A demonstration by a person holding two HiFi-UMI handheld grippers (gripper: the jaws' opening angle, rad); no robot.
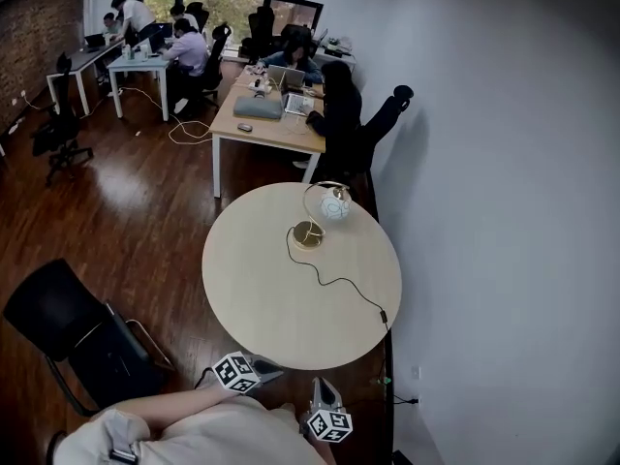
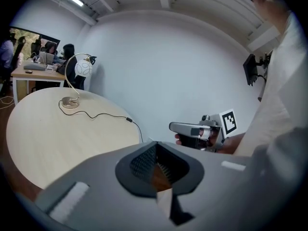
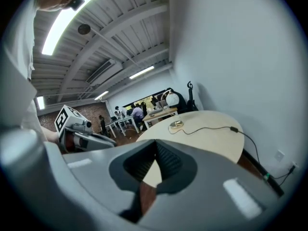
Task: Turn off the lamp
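Observation:
A lamp with a brass base (image 1: 308, 233) and a white globe shade (image 1: 335, 203) stands at the far side of a round wooden table (image 1: 262, 298). Its black cord runs to an inline switch (image 1: 383, 314) near the table's right edge. Both grippers are held off the table's near edge, far from the lamp. My left gripper (image 1: 269, 368) and my right gripper (image 1: 323, 387) are shut and hold nothing. The left gripper view shows the shut left gripper (image 2: 155, 146), the lamp (image 2: 82, 70) and the switch (image 2: 129, 120). In the right gripper view, the right gripper (image 3: 155, 143) points past the switch (image 3: 234, 128).
A black chair (image 1: 68, 327) stands left of the table. A white wall runs along the right, with a socket (image 1: 418, 371) low down. Beyond the table are desks (image 1: 266, 124) with seated people and an office chair (image 1: 387, 114).

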